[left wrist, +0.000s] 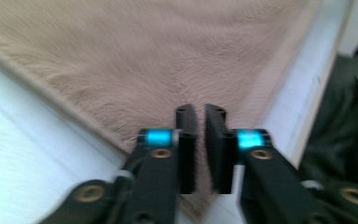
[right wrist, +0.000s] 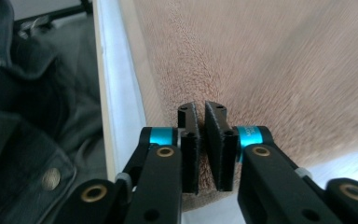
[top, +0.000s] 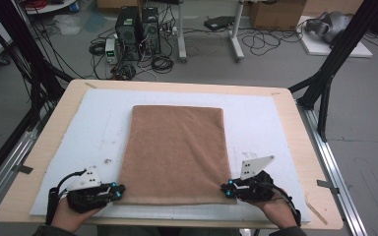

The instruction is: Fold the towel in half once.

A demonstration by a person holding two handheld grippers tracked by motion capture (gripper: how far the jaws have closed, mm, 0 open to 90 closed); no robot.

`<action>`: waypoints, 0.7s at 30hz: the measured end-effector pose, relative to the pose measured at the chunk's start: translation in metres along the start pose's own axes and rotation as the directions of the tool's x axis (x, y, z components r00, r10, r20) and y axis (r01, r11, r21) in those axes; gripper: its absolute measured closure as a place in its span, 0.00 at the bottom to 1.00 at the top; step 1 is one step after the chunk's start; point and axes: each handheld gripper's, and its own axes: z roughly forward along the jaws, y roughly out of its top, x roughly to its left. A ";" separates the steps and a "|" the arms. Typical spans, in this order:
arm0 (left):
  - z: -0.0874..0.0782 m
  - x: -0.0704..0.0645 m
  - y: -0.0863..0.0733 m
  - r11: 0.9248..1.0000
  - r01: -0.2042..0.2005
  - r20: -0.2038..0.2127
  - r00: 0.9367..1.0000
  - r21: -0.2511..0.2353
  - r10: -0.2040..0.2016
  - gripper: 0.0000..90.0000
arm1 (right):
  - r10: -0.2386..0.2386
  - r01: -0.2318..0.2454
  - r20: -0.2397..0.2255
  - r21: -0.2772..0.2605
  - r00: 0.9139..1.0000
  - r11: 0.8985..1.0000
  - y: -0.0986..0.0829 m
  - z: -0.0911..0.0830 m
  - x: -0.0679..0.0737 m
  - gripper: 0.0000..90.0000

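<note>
The left hand-held gripper (top: 119, 191) sits at the near left corner of the brown towel (top: 177, 152), and its own view shows the jaws drawn close with the towel corner (left wrist: 200, 186) pinched in the narrow gap between them. The right hand-held gripper (top: 225, 188) mirrors it at the near right corner, jaws likewise nipped together on the towel's edge (right wrist: 205, 172). The towel itself lies flat and smooth, lengthwise down the middle of the white pad (top: 98, 128) that covers the wooden worktop (top: 295, 137), its near edge close to the person's side.

The step in hand looks like lifting the near edge for a fold away from the person. To do it well, both corners should rise together and level, keeping the edge taut between the two grips so the cloth does not sag or twist. Carry it forward evenly and lay the near corners squarely on the far corners. A shallow pinch may slip, so the hold should stay firm.
</note>
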 end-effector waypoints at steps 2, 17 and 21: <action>0.003 0.002 -0.001 1.000 0.004 -0.018 1.000 0.009 -0.004 0.81 | 0.031 -0.031 0.015 0.010 0.999 0.999 -0.004 0.003 -0.004 0.80; 0.007 0.009 0.002 1.000 0.004 -0.030 1.000 0.010 -0.004 0.81 | 0.057 -0.056 0.012 -0.024 0.998 0.998 -0.008 0.015 -0.013 0.71; 0.005 0.018 0.012 0.999 0.027 -0.039 0.999 -0.034 -0.029 0.73 | 0.058 -0.055 0.048 -0.058 0.997 0.997 0.004 0.009 -0.017 0.62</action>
